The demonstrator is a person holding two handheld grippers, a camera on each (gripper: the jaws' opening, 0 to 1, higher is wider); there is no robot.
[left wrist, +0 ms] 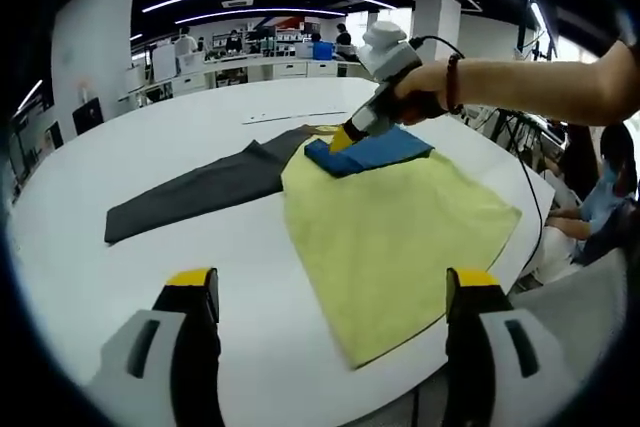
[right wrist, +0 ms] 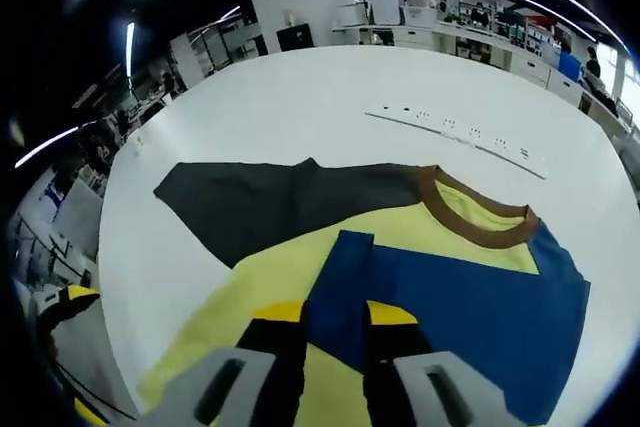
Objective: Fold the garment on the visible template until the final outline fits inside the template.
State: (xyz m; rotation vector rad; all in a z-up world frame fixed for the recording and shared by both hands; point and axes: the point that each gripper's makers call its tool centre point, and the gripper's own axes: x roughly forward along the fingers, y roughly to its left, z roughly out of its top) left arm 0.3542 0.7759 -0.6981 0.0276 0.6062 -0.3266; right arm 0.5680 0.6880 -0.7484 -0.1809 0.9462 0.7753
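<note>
In the left gripper view, the left gripper [left wrist: 335, 292] hangs with jaws wide apart above the white bench [left wrist: 150, 247]. Beyond, the yellow garment [left wrist: 400, 232] lies flat on the bench, its grey sleeve [left wrist: 190, 192] spread out. The right gripper [right wrist: 335, 332] has its jaws clamped on the folded blue sleeve [right wrist: 470, 317].

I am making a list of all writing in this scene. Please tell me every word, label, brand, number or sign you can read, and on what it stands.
None can be read.
White strip on the table: small dark marks, too small to read.
Shirt: plain yellow, blue and dark grey panels, no print seen.
Red sign at the far wall: blurred, unreadable.
</note>
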